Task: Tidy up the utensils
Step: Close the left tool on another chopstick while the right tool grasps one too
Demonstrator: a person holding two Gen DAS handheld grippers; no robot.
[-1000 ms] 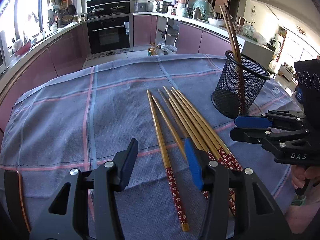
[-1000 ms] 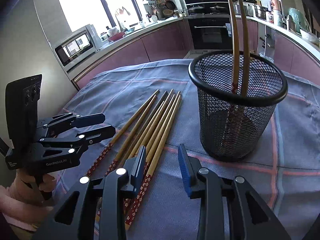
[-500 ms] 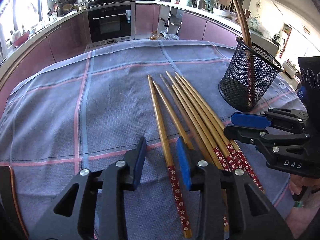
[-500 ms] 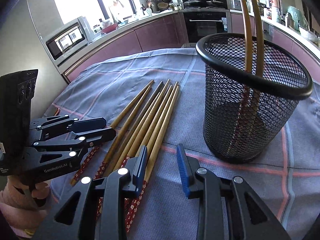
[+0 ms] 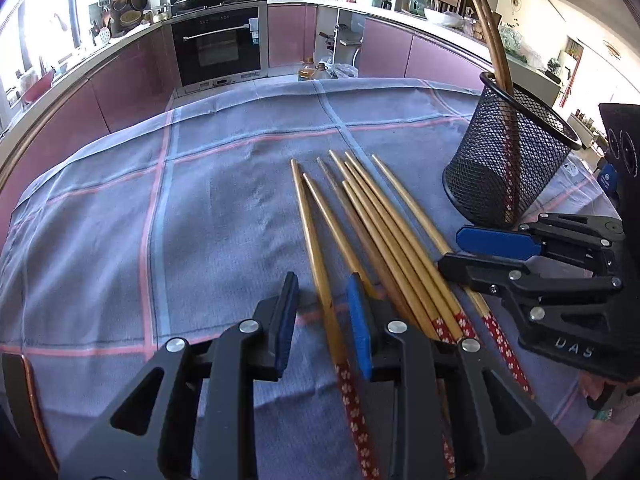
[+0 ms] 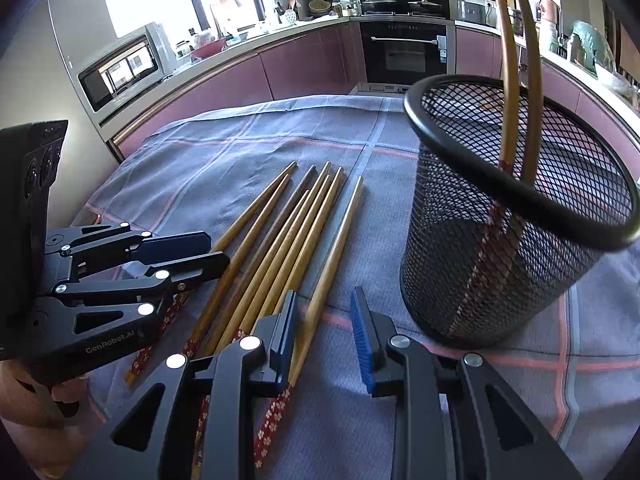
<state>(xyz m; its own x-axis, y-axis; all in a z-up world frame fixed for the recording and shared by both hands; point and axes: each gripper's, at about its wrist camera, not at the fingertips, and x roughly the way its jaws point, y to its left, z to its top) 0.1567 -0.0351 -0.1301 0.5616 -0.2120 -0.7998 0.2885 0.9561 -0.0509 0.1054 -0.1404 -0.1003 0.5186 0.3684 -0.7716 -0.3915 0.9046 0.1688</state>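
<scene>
Several wooden chopsticks (image 5: 380,232) with red flowered handles lie side by side on a blue-grey checked cloth (image 5: 160,220). My left gripper (image 5: 323,284) straddles the leftmost chopstick (image 5: 312,240); its jaws are closing, the pads still clear of the stick. My right gripper (image 6: 324,296) is open over the rightmost chopstick (image 6: 340,232), which runs just beside its left pad. A black mesh cup (image 6: 500,240) stands upright to the right with two chopsticks (image 6: 508,60) in it. Each gripper shows in the other's view: left gripper (image 6: 216,250), right gripper (image 5: 450,250).
The mesh cup (image 5: 508,168) stands close to the right gripper's right finger. A person's hand (image 6: 24,392) holds the left gripper at the lower left. Kitchen counters and an oven (image 5: 220,44) lie beyond the table's far edge.
Both grippers have come down and forward onto the chopsticks' handle ends. The left jaws have narrowed around the leftmost chopstick. The right jaws have narrowed slightly.
</scene>
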